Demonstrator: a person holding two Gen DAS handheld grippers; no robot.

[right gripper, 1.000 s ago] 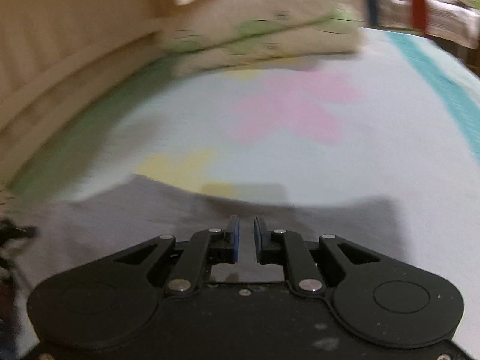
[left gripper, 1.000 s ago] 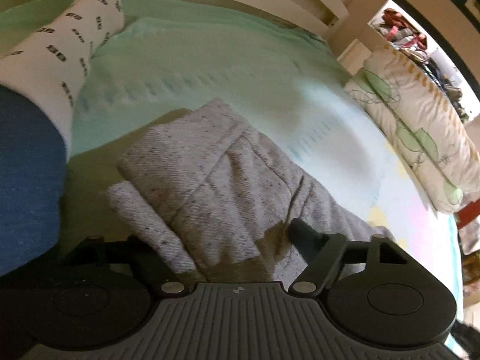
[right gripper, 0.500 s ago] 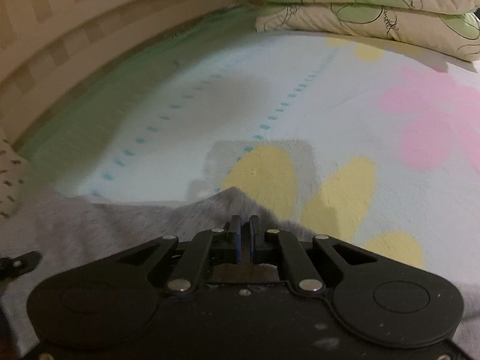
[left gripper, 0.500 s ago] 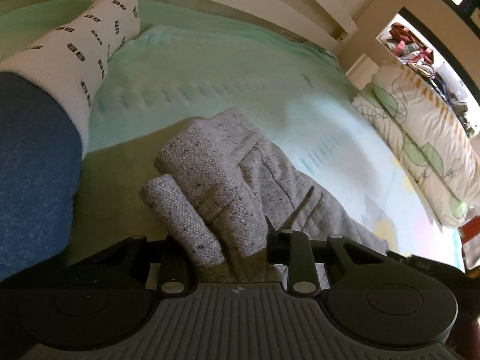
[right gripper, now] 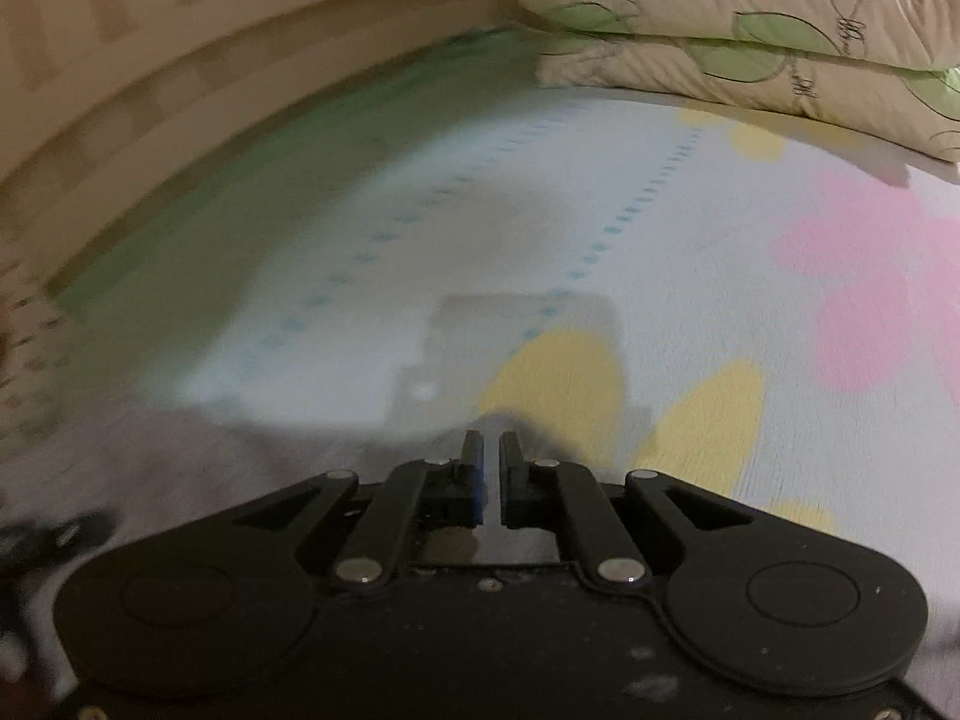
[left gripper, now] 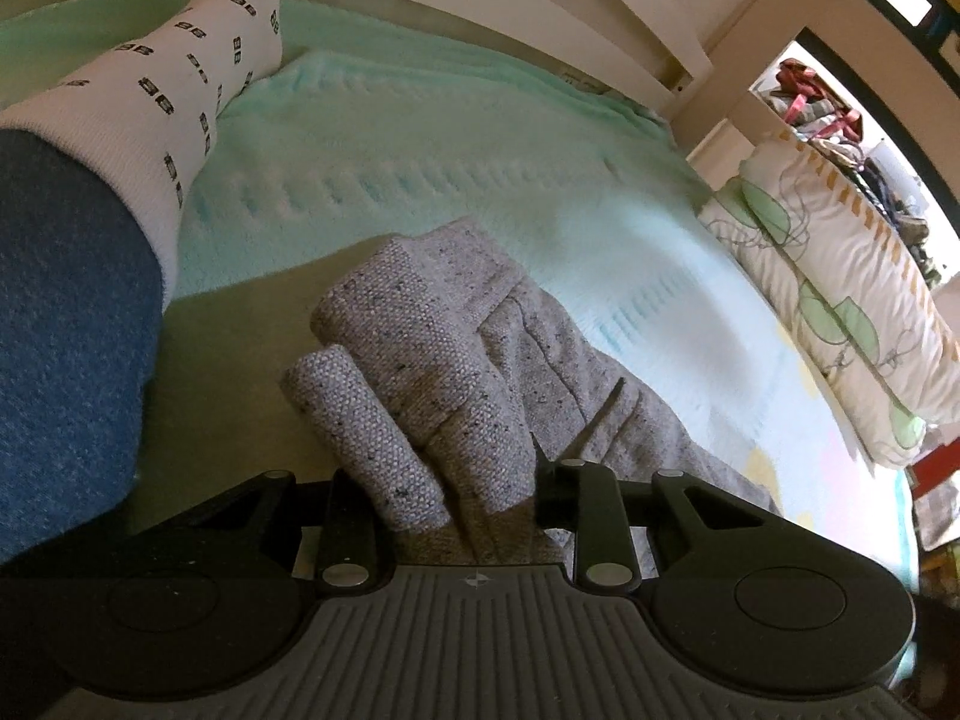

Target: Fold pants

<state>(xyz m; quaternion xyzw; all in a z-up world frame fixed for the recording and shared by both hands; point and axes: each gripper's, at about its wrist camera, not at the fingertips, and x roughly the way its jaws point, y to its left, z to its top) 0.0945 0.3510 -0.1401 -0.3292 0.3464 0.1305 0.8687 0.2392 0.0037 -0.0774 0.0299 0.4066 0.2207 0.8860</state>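
Grey speckled pants lie on the bed, bunched into thick folds. My left gripper is shut on a thick bunch of the pants, which fills the space between its fingers. In the right wrist view my right gripper is nearly closed over the pants' edge, with a thin gap between the pads; the grey pants spread to its left, blurred. Whether cloth sits between the pads is hard to see.
The bed sheet is pale with yellow and pink flowers and a green border. Stacked leaf-print pillows lie at the far end, also in the left view. A person's socked leg rests at left. A headboard runs behind.
My left gripper closed on the pants bunch and lifted it closer. My right gripper swung left from facing the pillows, and its pads parted slightly.
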